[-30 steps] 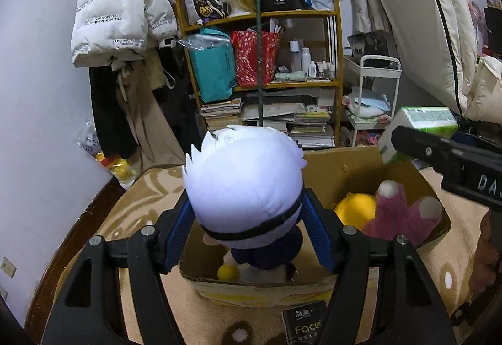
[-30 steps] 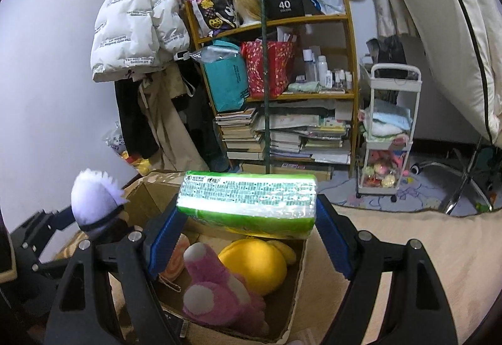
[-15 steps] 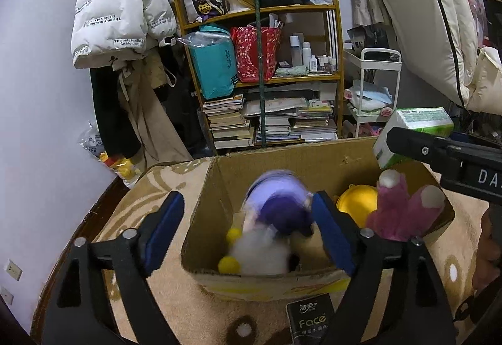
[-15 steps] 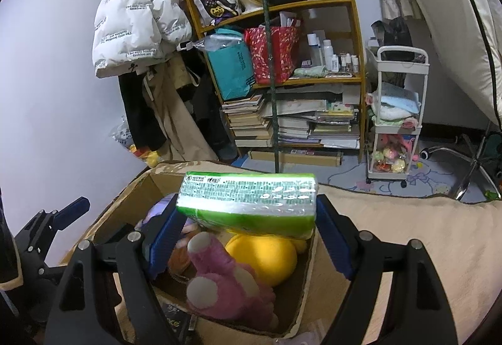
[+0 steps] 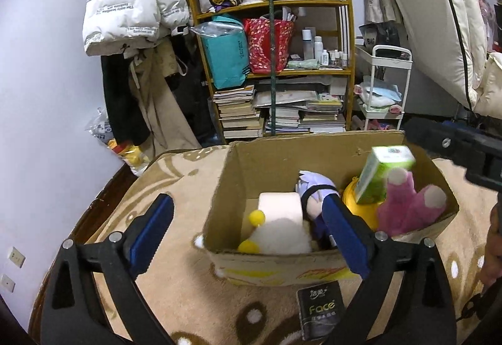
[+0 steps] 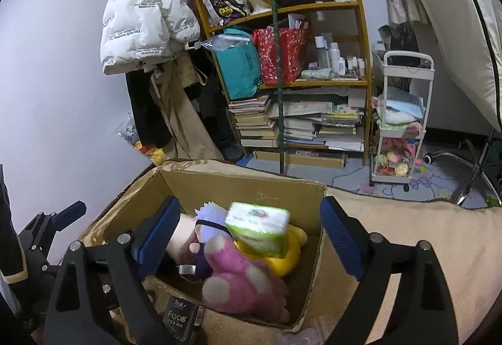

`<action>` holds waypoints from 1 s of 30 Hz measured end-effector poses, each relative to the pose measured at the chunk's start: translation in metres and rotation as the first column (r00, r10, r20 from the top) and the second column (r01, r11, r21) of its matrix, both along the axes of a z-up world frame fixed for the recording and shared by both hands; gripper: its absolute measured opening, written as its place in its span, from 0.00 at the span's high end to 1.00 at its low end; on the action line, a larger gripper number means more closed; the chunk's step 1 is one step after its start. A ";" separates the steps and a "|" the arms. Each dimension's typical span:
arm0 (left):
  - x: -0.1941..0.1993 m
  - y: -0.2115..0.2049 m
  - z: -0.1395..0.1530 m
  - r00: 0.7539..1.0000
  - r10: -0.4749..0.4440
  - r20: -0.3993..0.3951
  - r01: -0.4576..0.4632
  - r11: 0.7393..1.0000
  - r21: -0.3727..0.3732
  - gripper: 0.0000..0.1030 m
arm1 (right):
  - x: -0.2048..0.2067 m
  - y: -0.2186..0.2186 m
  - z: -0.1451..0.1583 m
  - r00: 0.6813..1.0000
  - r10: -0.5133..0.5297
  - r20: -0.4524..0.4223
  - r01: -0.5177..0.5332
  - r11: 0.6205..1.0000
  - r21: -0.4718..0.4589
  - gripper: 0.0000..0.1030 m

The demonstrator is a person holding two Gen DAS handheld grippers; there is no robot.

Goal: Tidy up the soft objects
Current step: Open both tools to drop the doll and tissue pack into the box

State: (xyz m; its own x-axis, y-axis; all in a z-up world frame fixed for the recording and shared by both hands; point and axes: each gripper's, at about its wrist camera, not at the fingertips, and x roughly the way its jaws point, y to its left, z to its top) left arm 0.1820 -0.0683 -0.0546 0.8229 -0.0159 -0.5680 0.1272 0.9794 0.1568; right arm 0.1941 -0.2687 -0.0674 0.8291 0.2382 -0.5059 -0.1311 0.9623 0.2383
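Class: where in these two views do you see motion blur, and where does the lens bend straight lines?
Left wrist view: the green tissue pack is smeared, mid-drop over the box; shelf edges bow slightly. Right wrist view: the pack is slightly soft; the cart and shelf uprights curve outward; both frames darken at the corners.

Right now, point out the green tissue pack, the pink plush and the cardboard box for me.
green tissue pack (image 6: 257, 230), right wrist view, on its clear-wrapped end face.
pink plush (image 6: 241, 274), right wrist view, on its body.
cardboard box (image 5: 282, 156), left wrist view, on the bare inner back wall.
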 end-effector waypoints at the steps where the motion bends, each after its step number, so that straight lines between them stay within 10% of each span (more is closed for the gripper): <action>1: 0.000 0.001 0.001 1.000 0.005 -0.003 -0.005 1.000 0.000 0.07 | -0.002 0.000 0.002 1.000 -0.001 0.003 0.001 1.000 0.000 0.03; 30: -0.068 0.034 0.019 0.995 0.063 -0.080 -0.068 0.996 -0.061 0.05 | -0.090 -0.005 0.017 0.999 -0.035 -0.014 0.034 0.997 -0.073 0.00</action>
